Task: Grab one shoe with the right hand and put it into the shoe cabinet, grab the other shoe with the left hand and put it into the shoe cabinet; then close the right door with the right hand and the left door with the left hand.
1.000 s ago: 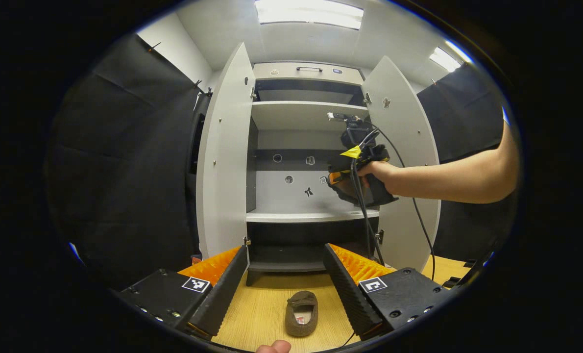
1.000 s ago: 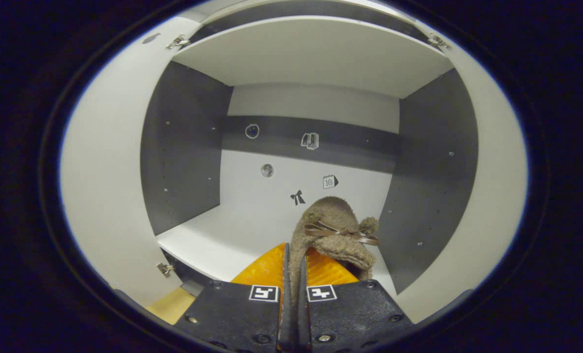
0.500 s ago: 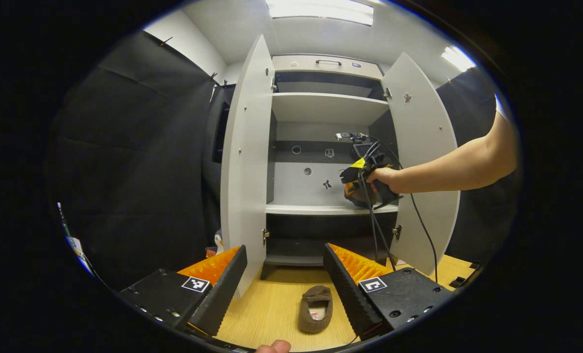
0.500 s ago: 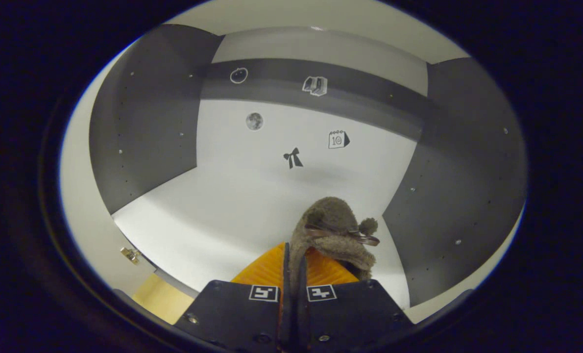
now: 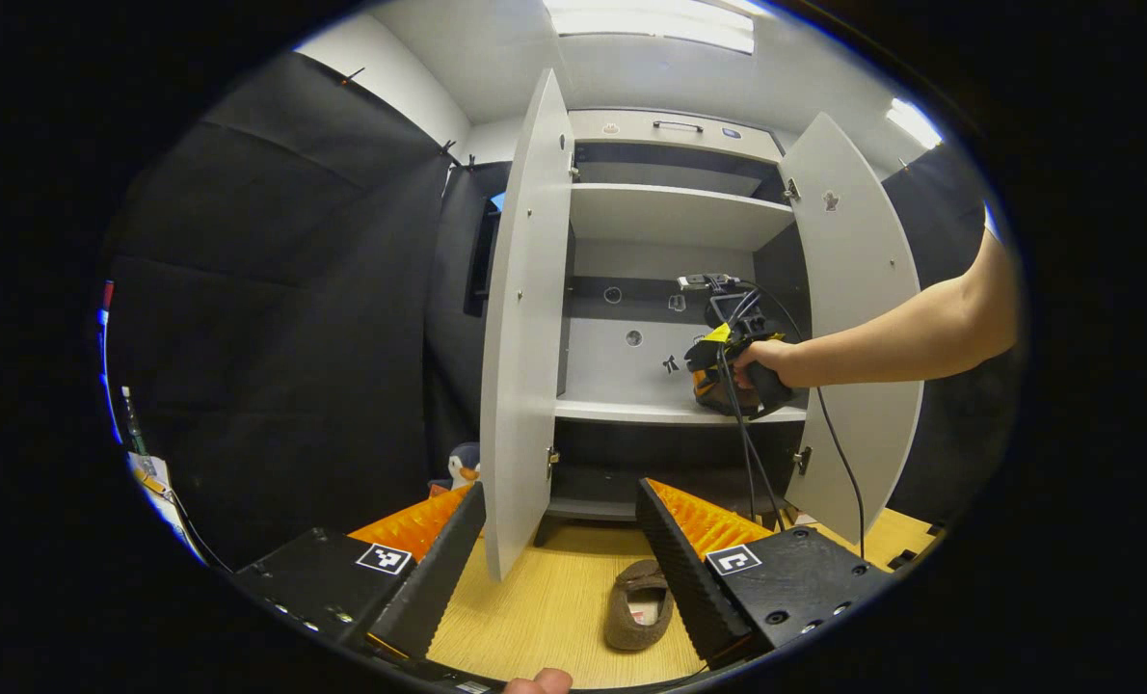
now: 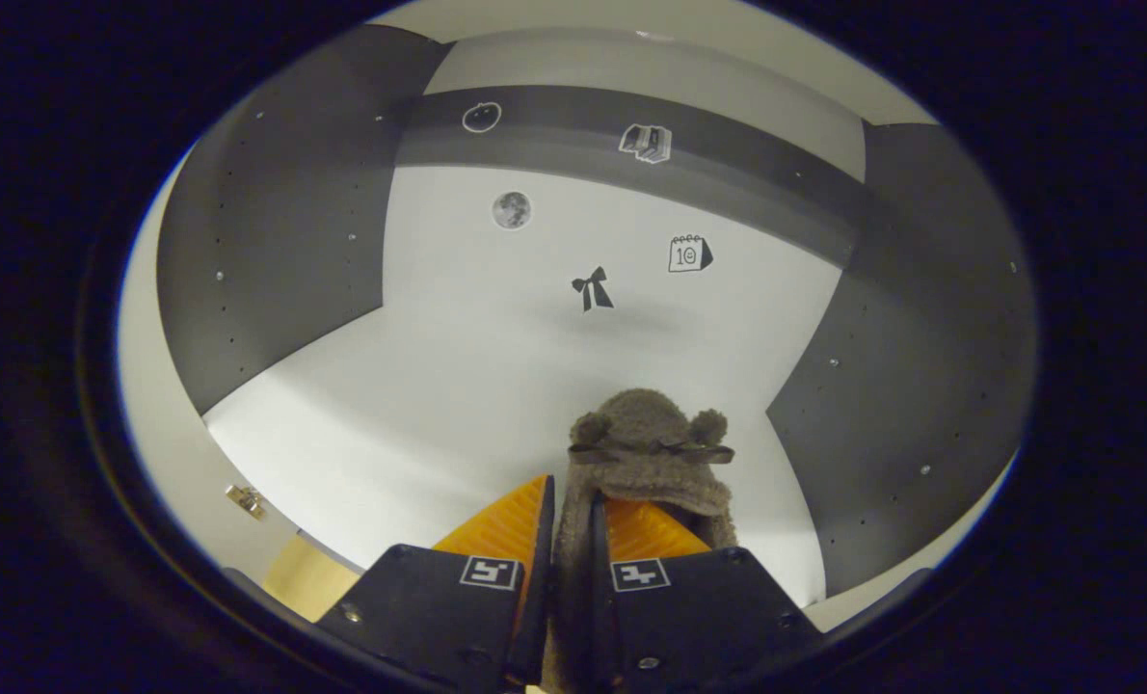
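A brown fuzzy shoe (image 6: 649,458) with a small bow sits level on the white middle shelf (image 6: 419,424) of the shoe cabinet, near its right wall. My right gripper (image 6: 571,511) is shut on that shoe's side wall, the jaws a narrow gap apart. In the left gripper view the right gripper (image 5: 728,371) reaches into the cabinet, held by a hand with a bare forearm. The other brown shoe (image 5: 639,605) lies on the wooden floor (image 5: 545,607) before the cabinet, partly behind one finger. My left gripper (image 5: 560,492) hangs open above it. Both doors stand open: left door (image 5: 525,328), right door (image 5: 858,318).
A cable (image 5: 752,463) hangs from the right gripper down past the lower shelves. A penguin toy (image 5: 460,466) stands on the floor left of the cabinet. Black cloth walls flank both sides. A fingertip (image 5: 538,682) shows at the bottom edge.
The right gripper went deeper and lower into the cabinet; the shoe turned level onto the shelf and the jaws eased slightly. The left gripper's view swung left, so the cabinet shifted right.
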{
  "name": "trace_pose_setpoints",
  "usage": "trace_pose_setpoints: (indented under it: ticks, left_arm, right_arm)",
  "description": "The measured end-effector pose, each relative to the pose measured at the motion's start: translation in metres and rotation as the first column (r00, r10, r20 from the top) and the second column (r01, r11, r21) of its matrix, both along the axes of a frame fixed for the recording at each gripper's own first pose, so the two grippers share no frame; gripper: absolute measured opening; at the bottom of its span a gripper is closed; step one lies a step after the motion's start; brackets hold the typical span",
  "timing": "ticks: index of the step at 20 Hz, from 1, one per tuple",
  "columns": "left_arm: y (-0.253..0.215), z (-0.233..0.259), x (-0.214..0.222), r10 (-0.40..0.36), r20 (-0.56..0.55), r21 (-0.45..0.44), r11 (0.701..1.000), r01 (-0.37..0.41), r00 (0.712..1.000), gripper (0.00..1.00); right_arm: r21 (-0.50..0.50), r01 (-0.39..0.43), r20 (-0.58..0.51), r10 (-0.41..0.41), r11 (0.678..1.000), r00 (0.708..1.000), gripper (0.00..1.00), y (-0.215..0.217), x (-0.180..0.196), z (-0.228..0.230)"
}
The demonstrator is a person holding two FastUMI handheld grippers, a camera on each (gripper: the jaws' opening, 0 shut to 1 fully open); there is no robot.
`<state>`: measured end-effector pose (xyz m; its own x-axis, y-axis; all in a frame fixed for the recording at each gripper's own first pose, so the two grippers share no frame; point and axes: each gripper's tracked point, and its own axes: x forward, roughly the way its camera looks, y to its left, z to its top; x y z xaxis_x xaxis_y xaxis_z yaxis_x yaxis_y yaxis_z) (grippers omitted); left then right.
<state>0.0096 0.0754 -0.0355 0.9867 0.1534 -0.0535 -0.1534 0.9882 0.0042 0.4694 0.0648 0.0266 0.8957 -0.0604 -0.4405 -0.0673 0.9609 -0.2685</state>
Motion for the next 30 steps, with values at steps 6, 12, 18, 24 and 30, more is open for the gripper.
trace_pose_setpoints:
  ticks: [6, 12, 18, 24, 30]
  left_arm:
    - [0.007, 0.001, -0.005, 0.004, 0.008, 0.01, 1.0, -0.004, 1.0, 0.95]
    - [0.002, 0.006, -0.006, -0.017, 0.029, -0.006, 1.0, 0.017, 0.999, 0.95]
    - [-0.012, 0.008, -0.007, -0.054, 0.037, -0.007, 0.998, 0.054, 0.998, 0.95]
    - [-0.029, 0.009, -0.003, -0.109, 0.029, 0.008, 0.994, 0.108, 0.994, 0.95]
    - [-0.049, 0.005, -0.002, -0.156, 0.012, 0.002, 0.988, 0.156, 0.988, 0.95]
  right_arm:
    - [-0.006, -0.022, 0.035, 0.022, 1.0, 0.999, 0.55, 0.006, -0.032, 0.023]
    - [0.015, -0.079, 0.131, 0.077, 0.997, 0.988, 0.6, 0.011, -0.084, 0.053]
    - [0.075, -0.118, 0.237, 0.098, 0.99, 0.967, 0.72, 0.003, -0.149, 0.067]
    - [0.177, -0.128, 0.366, 0.056, 0.976, 0.929, 0.71, -0.013, -0.23, 0.053]
    - [0.118, -0.116, 0.459, 0.049, 0.986, 0.887, 0.75, -0.027, -0.307, 0.018]
